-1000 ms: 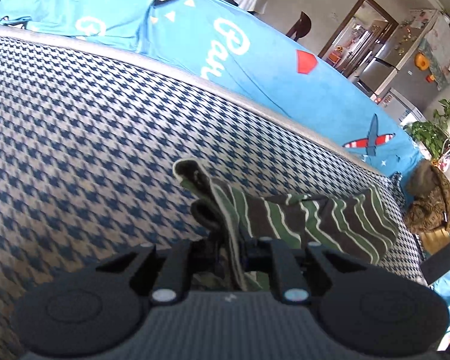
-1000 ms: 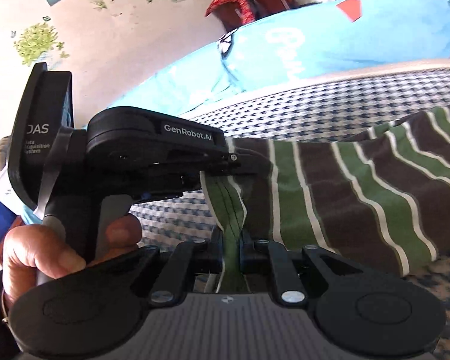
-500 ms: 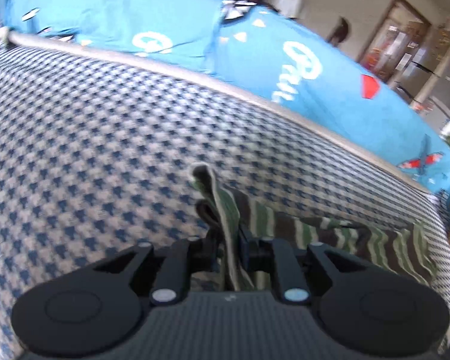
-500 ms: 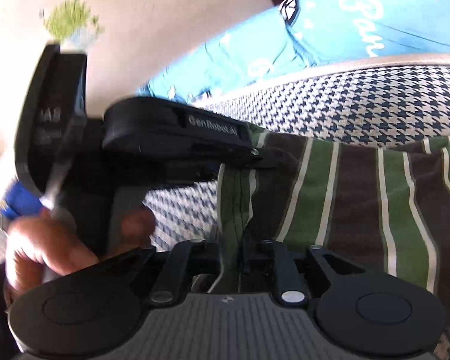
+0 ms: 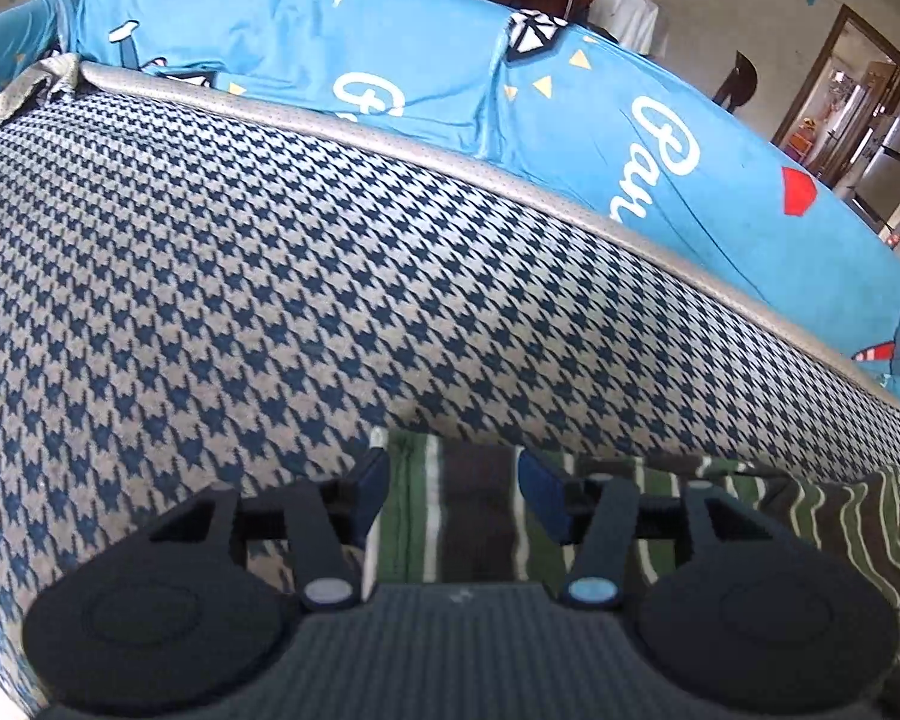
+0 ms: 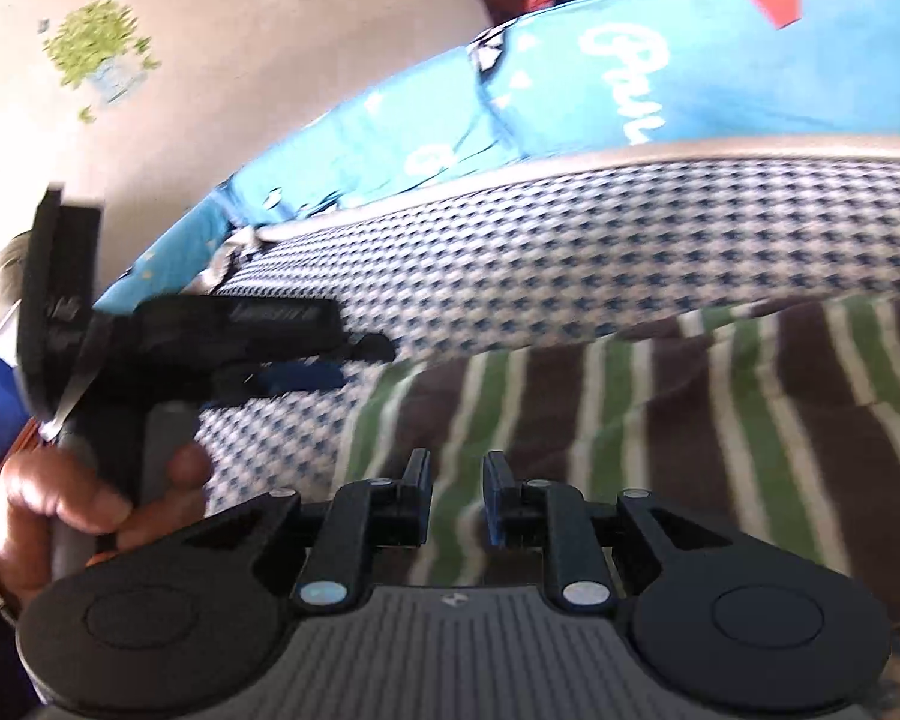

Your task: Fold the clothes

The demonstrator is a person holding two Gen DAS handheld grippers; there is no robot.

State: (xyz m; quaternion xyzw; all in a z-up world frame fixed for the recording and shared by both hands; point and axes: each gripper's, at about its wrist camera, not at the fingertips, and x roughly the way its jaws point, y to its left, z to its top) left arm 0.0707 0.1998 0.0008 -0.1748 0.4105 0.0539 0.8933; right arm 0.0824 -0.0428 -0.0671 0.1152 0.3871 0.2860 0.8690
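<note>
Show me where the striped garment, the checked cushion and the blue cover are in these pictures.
striped garment [image 5: 468, 516]: left wrist view, on the brown stripe between the open fingers.
checked cushion [image 5: 240, 300]: left wrist view, on bare patterned fabric.
blue cover [image 5: 426, 42]: left wrist view, on the plain blue area behind the cushion.

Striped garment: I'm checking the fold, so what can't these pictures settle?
- Garment: near part hidden behind the left claw body, left wrist view.
- Garment's right end: cut by the frame edge, right wrist view.
- Left claw in that view: motion-blurred.
</note>
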